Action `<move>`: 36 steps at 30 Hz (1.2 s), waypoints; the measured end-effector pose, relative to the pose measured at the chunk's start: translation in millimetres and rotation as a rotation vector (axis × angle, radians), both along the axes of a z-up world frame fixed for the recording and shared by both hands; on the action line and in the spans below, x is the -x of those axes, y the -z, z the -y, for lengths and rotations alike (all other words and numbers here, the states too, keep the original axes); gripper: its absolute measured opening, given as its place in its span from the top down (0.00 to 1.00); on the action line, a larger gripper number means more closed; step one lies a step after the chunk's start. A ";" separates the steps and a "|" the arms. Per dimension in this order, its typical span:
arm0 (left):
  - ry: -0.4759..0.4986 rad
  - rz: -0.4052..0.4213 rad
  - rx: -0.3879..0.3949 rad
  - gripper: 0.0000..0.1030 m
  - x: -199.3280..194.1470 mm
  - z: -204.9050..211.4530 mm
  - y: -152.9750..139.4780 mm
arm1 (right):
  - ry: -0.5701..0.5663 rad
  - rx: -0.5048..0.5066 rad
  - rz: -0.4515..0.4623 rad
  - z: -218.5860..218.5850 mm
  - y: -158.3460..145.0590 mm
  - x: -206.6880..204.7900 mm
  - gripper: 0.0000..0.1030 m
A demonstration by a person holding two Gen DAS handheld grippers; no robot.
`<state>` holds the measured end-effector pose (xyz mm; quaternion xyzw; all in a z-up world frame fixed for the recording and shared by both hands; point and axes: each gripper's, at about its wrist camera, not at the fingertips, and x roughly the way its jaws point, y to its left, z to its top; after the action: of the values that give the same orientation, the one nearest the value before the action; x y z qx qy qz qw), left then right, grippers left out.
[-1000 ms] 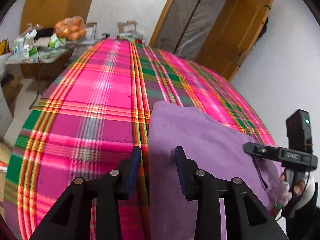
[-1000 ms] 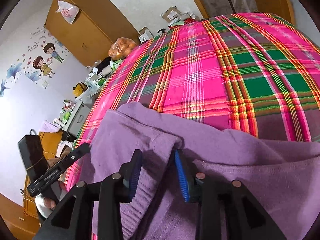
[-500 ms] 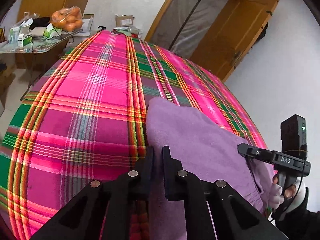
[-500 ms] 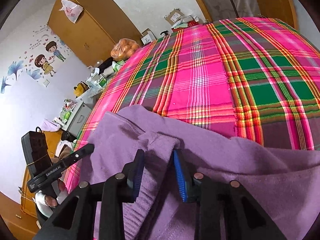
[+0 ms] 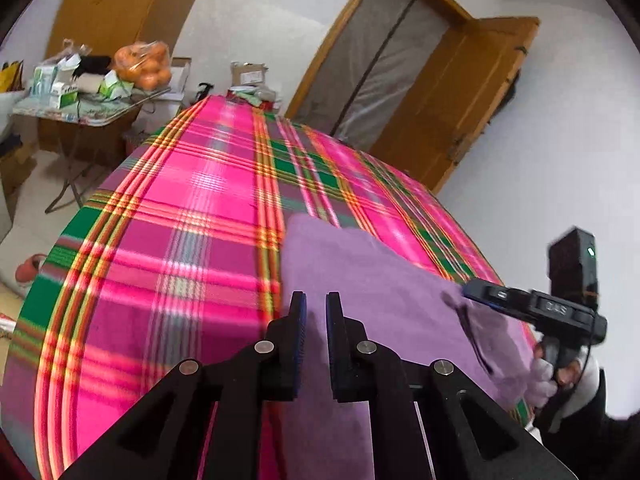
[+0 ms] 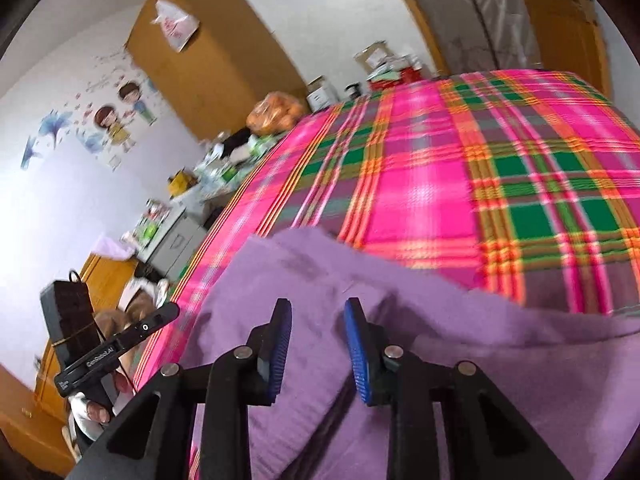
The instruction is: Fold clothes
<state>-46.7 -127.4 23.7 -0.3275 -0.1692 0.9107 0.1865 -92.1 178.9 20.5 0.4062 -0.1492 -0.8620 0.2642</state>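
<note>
The left tongs were nearly closed on the near left edge of the purple fleece garment, their blue pads pinching a thin fold of it. The right tongs stood parted, straddling a raised ridge of the same cloth without clamping it. The garment lay along the near edge of the bed, on its pink and green plaid cover, reaching toward the bed's right side. In the left wrist view the right tongs sat at the garment's drawstring end.

This looked like the gripping step that precedes a fold: one side caught, the other still to be caught. The next move probably called for the right tongs to close on the ridge, then for both to lift and carry the cloth over together (evenly, or the fleece would skew).

A second before, the left tongs had been wide apart over the edge; they had since closed. The right tongs had opened slightly wider.

Beyond the bed stood a cluttered side table and a wooden door.
</note>
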 end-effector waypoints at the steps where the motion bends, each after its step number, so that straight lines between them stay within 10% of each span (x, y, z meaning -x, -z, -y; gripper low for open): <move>1: 0.008 -0.007 0.025 0.88 -5.9 -4.9 1.3 | -0.012 -0.015 -0.001 3.0 3.3 -3.2 0.72; 19: -0.063 -0.007 0.250 0.82 -12.1 -40.5 23.3 | -0.056 -0.182 -0.078 27.8 19.5 -34.8 0.74; 36: -0.067 -0.025 0.238 0.82 -18.1 -39.3 26.0 | -0.055 -0.193 -0.092 28.4 18.5 -35.4 0.72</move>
<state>-28.5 -88.1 -2.3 -0.3302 -0.0686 0.9340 0.1181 -56.7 150.6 1.9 0.3937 -0.0424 -0.8825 0.2539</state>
